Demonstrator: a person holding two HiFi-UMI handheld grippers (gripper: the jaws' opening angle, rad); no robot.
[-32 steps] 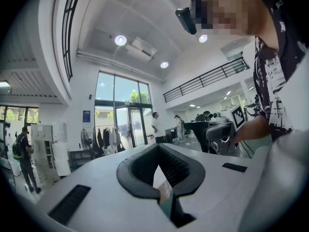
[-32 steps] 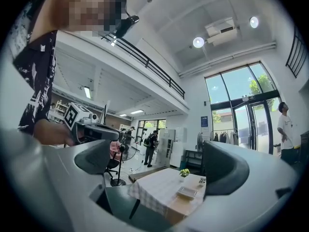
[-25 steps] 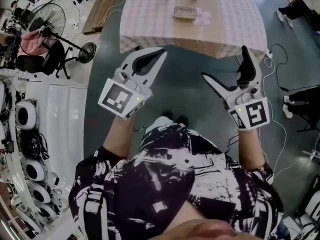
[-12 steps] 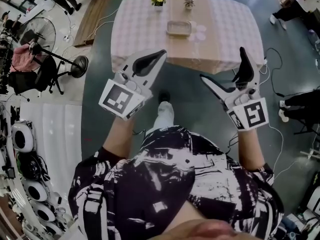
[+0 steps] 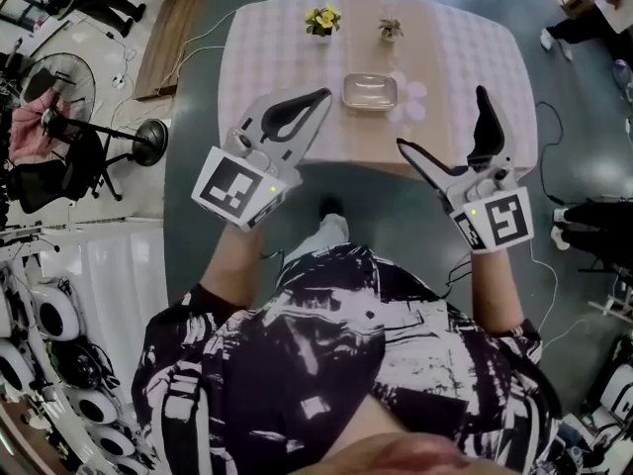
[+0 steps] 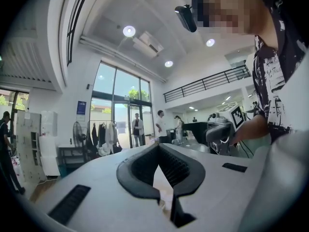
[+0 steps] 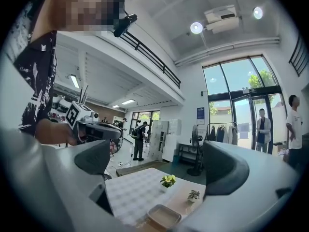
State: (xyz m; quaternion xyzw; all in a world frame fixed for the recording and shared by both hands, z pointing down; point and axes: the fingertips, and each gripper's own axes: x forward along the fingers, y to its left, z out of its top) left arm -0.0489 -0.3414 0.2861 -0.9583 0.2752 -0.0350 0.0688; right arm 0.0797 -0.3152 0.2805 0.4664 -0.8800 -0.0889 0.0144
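A table (image 5: 267,47) under a checked cloth stands ahead of me. On it are a pot of yellow flowers (image 5: 321,20), a small green plant (image 5: 391,30) and a shallow tray (image 5: 370,92). My left gripper (image 5: 324,95) hangs in the air over the table's near left edge. Its jaws meet at the tips (image 6: 158,146) and hold nothing. Near the right corner of the table my right gripper (image 5: 441,119) is open and empty. Between its pads (image 7: 224,168) the right gripper view shows the table (image 7: 130,192), flowers (image 7: 168,180), plant (image 7: 193,195) and tray (image 7: 164,215).
A standing fan (image 5: 40,77) and a chair (image 5: 49,171) are at the left on the grey floor. Cables (image 5: 549,127) trail at the right of the table. People (image 6: 137,129) stand by the glass doors, and another person (image 7: 141,139) stands near white cabinets.
I have stepped toward the table, and it has slid lower and nearer in the head view and the right gripper view. Both grippers keep their pose and state.
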